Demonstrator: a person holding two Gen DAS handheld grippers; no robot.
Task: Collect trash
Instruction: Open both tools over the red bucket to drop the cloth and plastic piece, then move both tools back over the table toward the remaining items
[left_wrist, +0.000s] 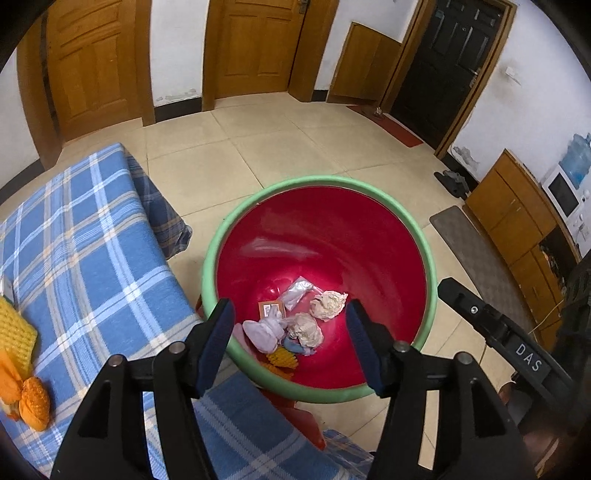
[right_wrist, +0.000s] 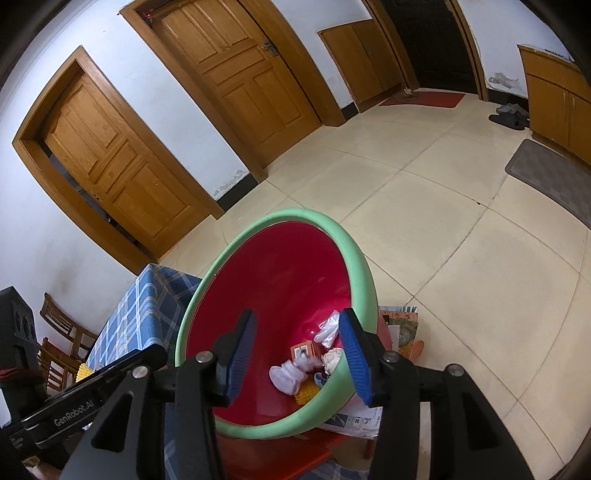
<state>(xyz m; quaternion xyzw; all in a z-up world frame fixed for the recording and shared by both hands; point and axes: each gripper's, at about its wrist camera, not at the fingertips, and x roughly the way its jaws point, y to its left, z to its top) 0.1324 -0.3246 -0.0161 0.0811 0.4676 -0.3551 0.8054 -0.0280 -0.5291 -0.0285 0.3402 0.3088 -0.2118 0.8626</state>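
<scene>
Lying below parted jaws, trash (left_wrist: 295, 325), basin (left_wrist: 317, 182)

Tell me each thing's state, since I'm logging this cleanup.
Left gripper: open, empty, over the bin.
Right gripper: open, empty.
Red bin: upright, trash at bottom.
Crumpled paper balls: in bin.
Wooden doors: closed.
</scene>
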